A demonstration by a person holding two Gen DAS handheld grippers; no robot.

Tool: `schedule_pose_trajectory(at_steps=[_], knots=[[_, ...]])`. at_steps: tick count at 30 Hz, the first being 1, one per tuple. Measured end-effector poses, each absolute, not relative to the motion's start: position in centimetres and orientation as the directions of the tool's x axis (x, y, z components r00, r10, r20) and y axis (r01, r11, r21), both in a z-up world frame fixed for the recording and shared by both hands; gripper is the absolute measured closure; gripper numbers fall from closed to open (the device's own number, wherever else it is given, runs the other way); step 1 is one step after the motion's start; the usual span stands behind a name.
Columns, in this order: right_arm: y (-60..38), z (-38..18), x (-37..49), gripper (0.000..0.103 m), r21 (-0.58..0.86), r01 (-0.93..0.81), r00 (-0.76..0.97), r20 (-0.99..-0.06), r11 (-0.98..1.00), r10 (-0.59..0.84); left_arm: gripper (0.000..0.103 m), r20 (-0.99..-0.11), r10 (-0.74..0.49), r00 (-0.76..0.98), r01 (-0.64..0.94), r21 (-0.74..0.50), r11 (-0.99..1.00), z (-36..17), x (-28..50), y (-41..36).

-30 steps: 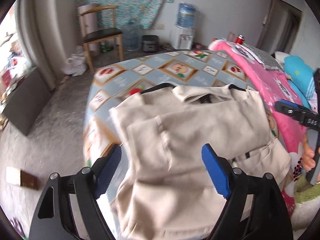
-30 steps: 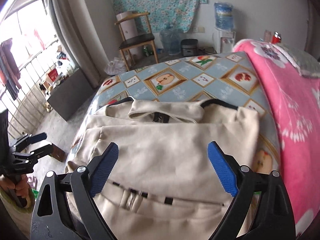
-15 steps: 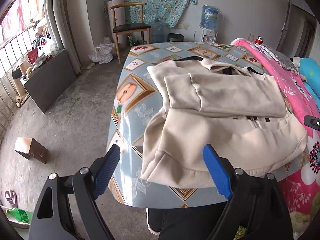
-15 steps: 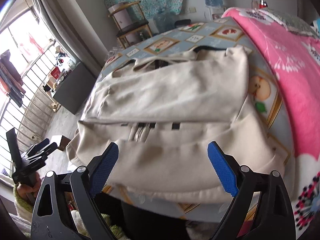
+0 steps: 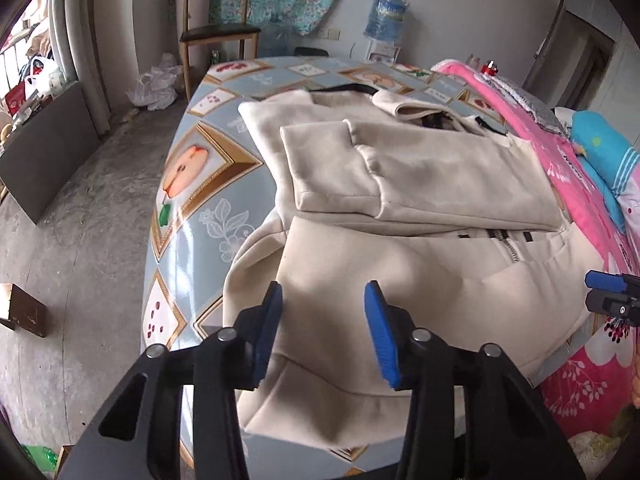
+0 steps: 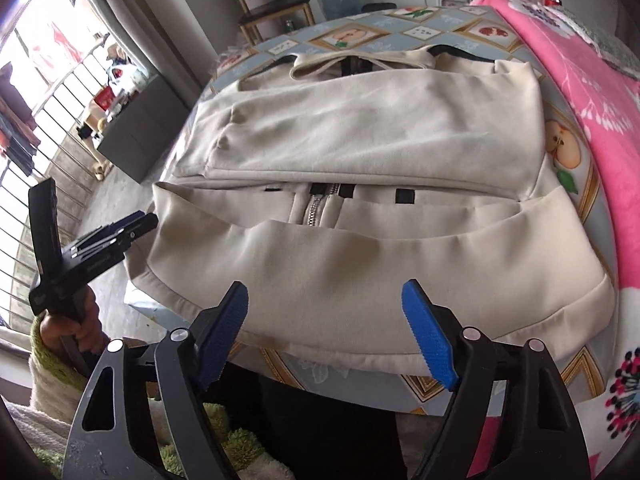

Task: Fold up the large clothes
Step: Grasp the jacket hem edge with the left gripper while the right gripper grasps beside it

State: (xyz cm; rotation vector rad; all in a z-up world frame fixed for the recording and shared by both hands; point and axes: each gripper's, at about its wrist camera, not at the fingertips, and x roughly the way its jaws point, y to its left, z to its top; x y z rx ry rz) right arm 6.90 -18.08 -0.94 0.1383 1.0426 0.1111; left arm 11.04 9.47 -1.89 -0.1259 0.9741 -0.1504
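A large beige zip jacket (image 5: 420,200) lies on a table (image 5: 192,184) with a blue patterned cloth, sleeves folded across its chest; it also shows in the right wrist view (image 6: 360,140). Its hem hangs over the near table edge. My left gripper (image 5: 324,336) is partly open, its blue pads either side of the hem's left part, not clamping. My right gripper (image 6: 324,332) is open and empty just before the hem's middle. The left gripper (image 6: 108,236) shows at the left of the right wrist view, the right gripper (image 5: 612,292) at the right of the left wrist view.
A pink floral blanket (image 6: 580,80) lies right of the table. A wooden chair (image 5: 216,28), a water dispenser (image 5: 386,20) and bags stand at the far wall. A dark cabinet (image 5: 44,152) and a small box (image 5: 20,312) are on the floor at left.
Both grippers have come down and in toward the jacket's near hem. The left jaws have narrowed. The jacket has not moved.
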Motion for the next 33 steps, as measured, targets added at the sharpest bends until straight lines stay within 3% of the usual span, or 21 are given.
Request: schedule_pose_trajectory(at_steps=[7, 10, 12, 14, 18, 24, 33], knots=[[-16.4, -2.3, 8.7, 0.047, 0.142, -0.028, 0.455, -0.88, 0.99, 0.139, 0.062, -0.834, -0.22, 0.507, 0.101, -0.196, 0.975, -3.1, 12.1, 9.8], [-15.7, -3.2, 9.5, 0.07, 0.128, -0.032, 0.435, -0.891, 0.991, 0.129, 0.063, -0.828, -0.221, 0.515, 0.098, -0.199, 0.975, -3.2, 12.2, 9.8], [-15.4, -3.6, 9.7, 0.09, 0.1, -0.03, 0.438, -0.893, 0.995, 0.103, 0.073, -0.826, -0.205, 0.524, 0.091, -0.186, 0.978, -3.3, 12.2, 9.8], [-15.1, -3.5, 9.5, 0.099, 0.074, -0.032, 0.453, -0.888, 0.997, 0.081, 0.083, -0.823, -0.187, 0.536, 0.082, -0.17, 0.982, -3.3, 12.1, 9.8], [-14.4, -1.7, 8.3, 0.101, 0.006, -0.05, 0.535, -0.844, 0.999, 0.032, 0.098, -0.81, -0.201, 0.551, 0.042, -0.214, 0.976, -3.3, 11.9, 10.6], [-14.0, 2.5, 7.2, 0.101, -0.05, -0.027, 0.686, -0.728, 0.998, -0.018, 0.099, -0.718, -0.198, 0.668, 0.025, -0.243, 0.97, 0.3, 9.4, 11.5], [-12.6, -1.2, 11.1, 0.101, -0.188, -0.038, 0.692, -0.714, 0.981, -0.11, 0.098, -0.776, -0.142, 0.615, -0.03, -0.203, 0.979, -1.1, 10.9, 11.6]])
